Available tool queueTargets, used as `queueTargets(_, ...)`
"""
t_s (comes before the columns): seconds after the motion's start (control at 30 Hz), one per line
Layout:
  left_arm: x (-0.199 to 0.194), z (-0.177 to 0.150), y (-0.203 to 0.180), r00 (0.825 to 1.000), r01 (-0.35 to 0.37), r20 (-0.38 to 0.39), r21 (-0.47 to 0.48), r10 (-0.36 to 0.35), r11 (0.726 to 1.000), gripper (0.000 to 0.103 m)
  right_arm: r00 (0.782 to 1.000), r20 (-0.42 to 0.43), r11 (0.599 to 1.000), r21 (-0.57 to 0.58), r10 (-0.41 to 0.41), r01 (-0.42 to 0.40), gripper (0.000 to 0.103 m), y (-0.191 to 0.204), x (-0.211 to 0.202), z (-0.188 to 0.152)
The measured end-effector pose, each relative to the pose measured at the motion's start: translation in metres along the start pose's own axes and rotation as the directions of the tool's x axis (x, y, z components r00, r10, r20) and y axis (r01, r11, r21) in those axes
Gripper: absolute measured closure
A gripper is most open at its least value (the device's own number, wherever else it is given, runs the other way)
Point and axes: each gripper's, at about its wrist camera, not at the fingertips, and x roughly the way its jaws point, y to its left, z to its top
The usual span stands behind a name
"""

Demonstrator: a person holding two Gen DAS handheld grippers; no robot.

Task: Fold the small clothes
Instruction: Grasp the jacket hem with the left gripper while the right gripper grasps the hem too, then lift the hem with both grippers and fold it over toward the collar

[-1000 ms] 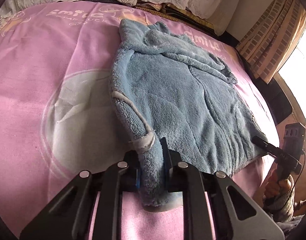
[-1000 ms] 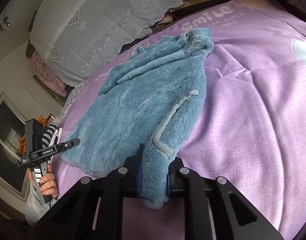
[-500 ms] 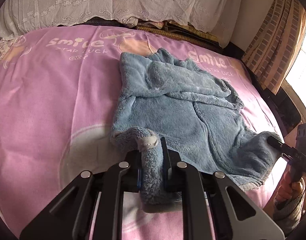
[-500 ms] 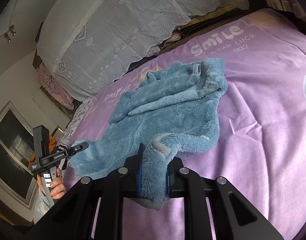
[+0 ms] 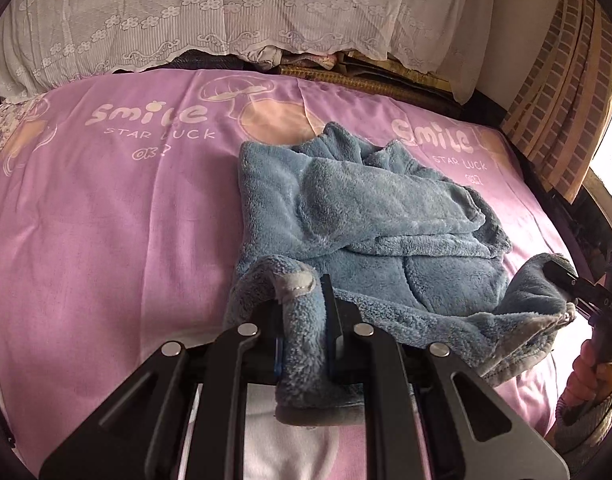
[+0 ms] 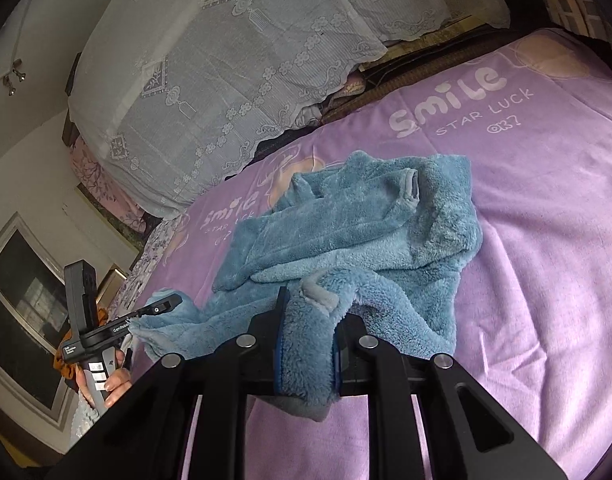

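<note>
A blue fleece garment (image 5: 365,216) lies on the pink sheet (image 5: 106,220) of the bed, toward its head end, with its near hem lifted off the sheet. The left gripper (image 5: 306,320) has its fingers clenched on one hem corner. The right gripper (image 6: 307,344) has its fingers clenched on the other corner. White lace bedding (image 5: 226,12) is heaped along the head edge.
</note>
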Motion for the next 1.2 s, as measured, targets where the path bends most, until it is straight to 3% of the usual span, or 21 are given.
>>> queueTargets(0.4, 0.030, 0.033, -0.002, 1.000, -0.021, -0.012, 0.009, 0.021, 1.000, 0.090, 1.000, -0.001, 0.999, 0.036, -0.003, 0.003, 0.085, -0.014, 0.032, 0.027)
queueTargets(0.8, 0.064, 0.049, -0.012, 0.993, -0.111, -0.025, 0.049, 0.113, 0.993, 0.090, 0.998, -0.037, 0.998, 0.042, -0.041, 0.042, 0.085, -0.022, 0.066, 0.040)
queueTargets(1.07, 0.067, 0.067, -0.030, 0.966, -0.258, 0.044, 0.125, 0.255, 0.958, 0.090, 0.998, -0.019, 0.997, 0.046, -0.062, 0.063, 0.084, -0.026, 0.074, 0.055)
queueTargets(1.2, 0.067, 0.078, -0.037, 0.960, -0.280, 0.071, 0.138, 0.273, 0.950, 0.090, 0.998, -0.002, 0.996, 0.055, -0.065, 0.065, 0.084, -0.030, 0.076, 0.065)
